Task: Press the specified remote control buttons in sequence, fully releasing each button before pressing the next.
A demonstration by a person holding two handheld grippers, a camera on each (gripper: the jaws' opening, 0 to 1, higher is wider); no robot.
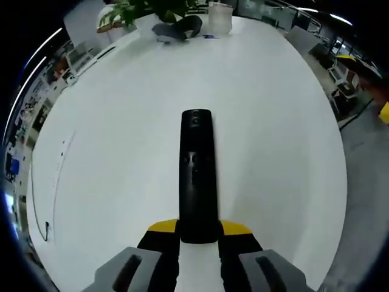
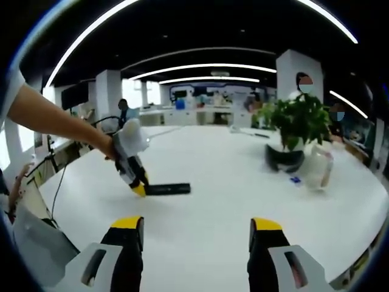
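remote control [image 1: 197, 173], long and black, lay flat on the white table [image 1: 121, 121] in the left gripper view, running from the centre toward 6 o'clock, its near end pinched between the yellow-tipped jaws of the left gripper [image 1: 198, 234]. small buttons showed along its upper face, too blurred to tell apart.

in the right gripper view the same remote control [image 2: 167, 189] sat left of centre, at about 9 o'clock from the middle, lying level on the table [image 2: 243, 176], with the left gripper [image 2: 140, 187] closed on its left end and a person's bare forearm [image 2: 55, 118] reaching in from 10 o'clock. the right gripper [image 2: 197, 228] hung at 6 o'clock with its jaws spread wide, holding nothing, well apart from the remote.

toward 2 o'clock in that view stood a green potted plant [image 2: 298, 121], a dark object [image 2: 284, 161] at its foot, and a clear plastic container [image 2: 319, 170] just beside it. a thin black cable [image 1: 42, 207] lay near the table edge at 8 o'clock in the left gripper view.
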